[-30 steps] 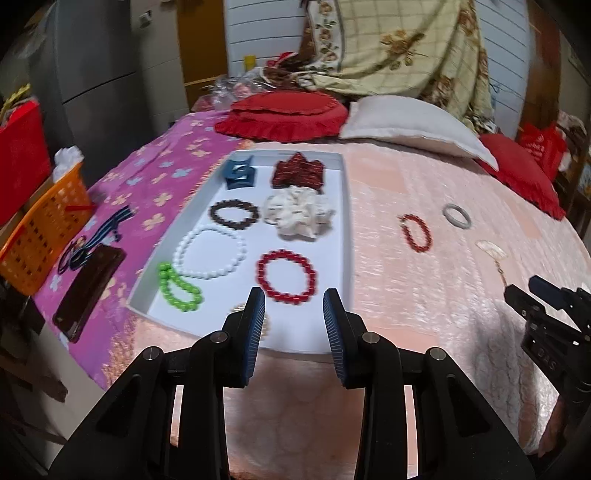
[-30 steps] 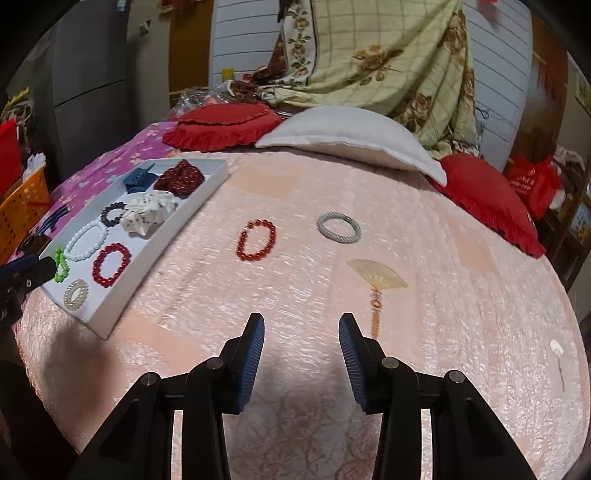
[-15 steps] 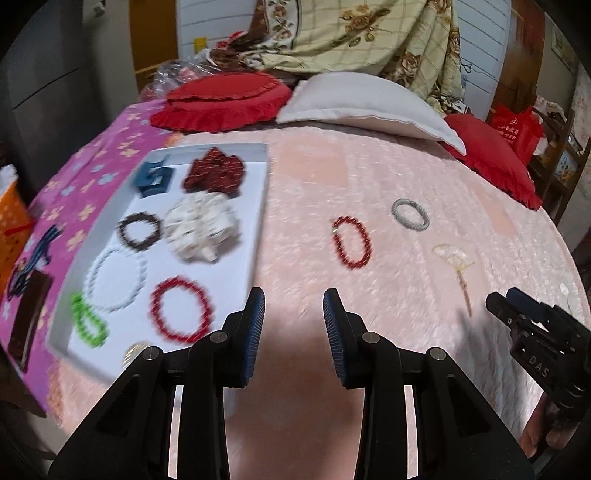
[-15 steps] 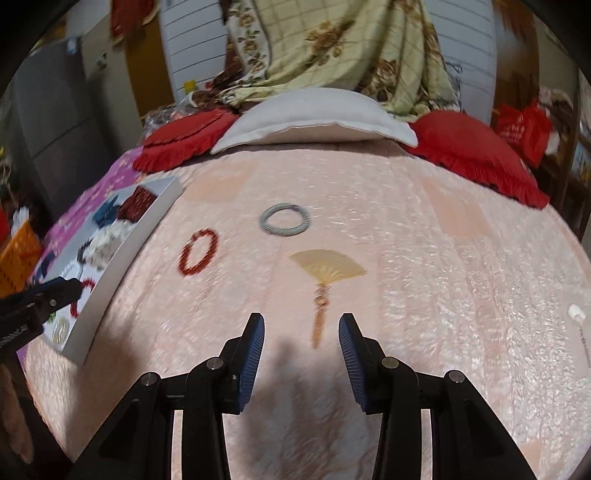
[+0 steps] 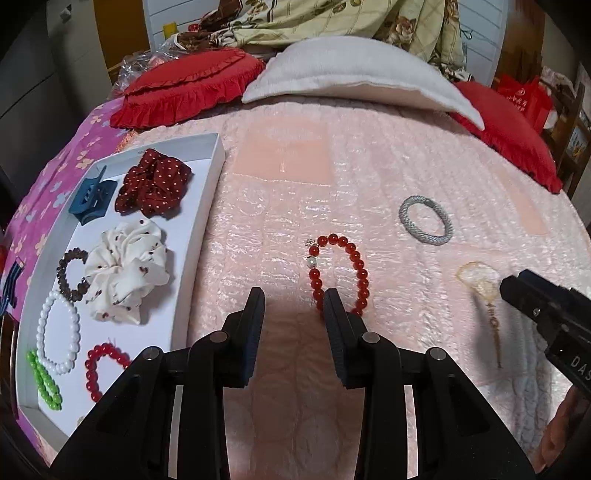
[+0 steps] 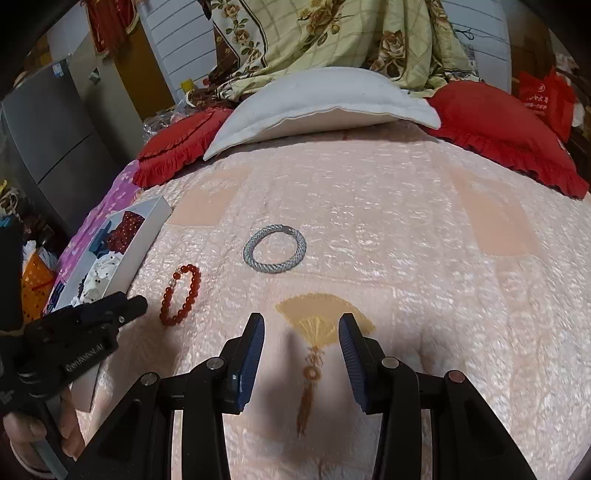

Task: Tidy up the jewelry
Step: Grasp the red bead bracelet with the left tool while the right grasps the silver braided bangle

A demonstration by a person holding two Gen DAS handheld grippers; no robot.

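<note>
A red bead bracelet (image 5: 338,273) lies on the pink bedspread just ahead of my open left gripper (image 5: 293,306); its near end touches the right fingertip (image 5: 332,310). It also shows in the right wrist view (image 6: 181,294). A grey woven bangle (image 5: 425,220) (image 6: 275,248) lies farther right. A tan fan-shaped ornament with a tassel (image 6: 320,325) (image 5: 478,280) lies between the fingers of my open right gripper (image 6: 301,332). A white tray (image 5: 218,155) on the left holds scrunchies, a blue claw clip and several bead bracelets.
Red cushions (image 5: 188,88) and a white pillow (image 5: 354,74) line the bed's far side. A floral blanket (image 6: 332,33) hangs behind. An orange basket (image 6: 35,284) stands beyond the bed's left edge. The right gripper's body (image 5: 550,321) shows at the right of the left wrist view.
My left gripper has swung right from the tray to the red bead bracelet. My right gripper has moved forward and down over the fan ornament. Both stay open.
</note>
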